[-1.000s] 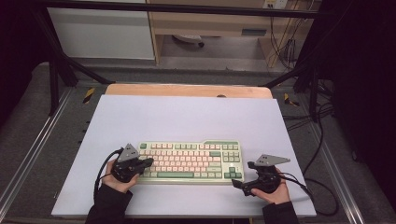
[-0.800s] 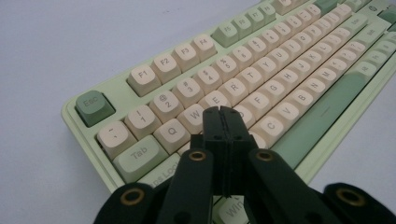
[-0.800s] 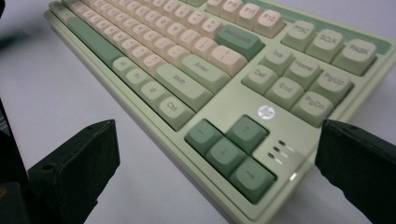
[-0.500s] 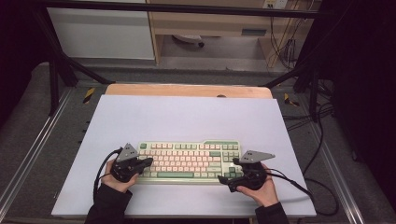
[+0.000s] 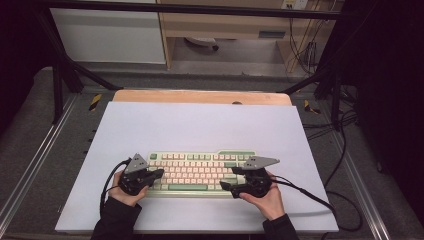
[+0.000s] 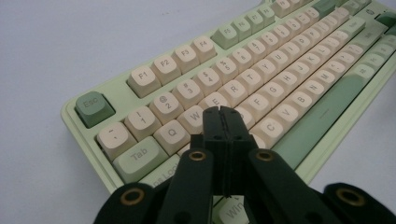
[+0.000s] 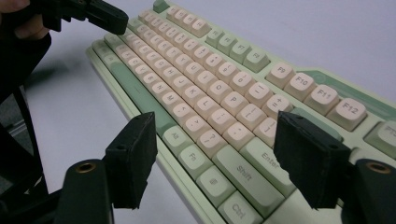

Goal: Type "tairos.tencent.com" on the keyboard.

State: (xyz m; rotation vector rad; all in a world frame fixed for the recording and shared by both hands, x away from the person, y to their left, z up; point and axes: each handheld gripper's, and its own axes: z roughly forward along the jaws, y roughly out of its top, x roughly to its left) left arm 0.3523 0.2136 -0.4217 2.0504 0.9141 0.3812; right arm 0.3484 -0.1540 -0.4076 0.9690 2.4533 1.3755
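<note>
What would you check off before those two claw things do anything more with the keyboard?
1. Keyboard lies flat and square on the white mat: ok.
2. Left gripper shut, tips together over the letter keys near W and E: ok.
3. Left tips actually pressing a key: cannot tell.
4. Right gripper has just been closing but its pads stand apart, with nothing pinched between them: ok.
5. Right gripper lined up over the keyboard's right end, near Shift and Enter: ok.
6. Cables trailing off the grippers lie clear of the keys: ok.
</note>
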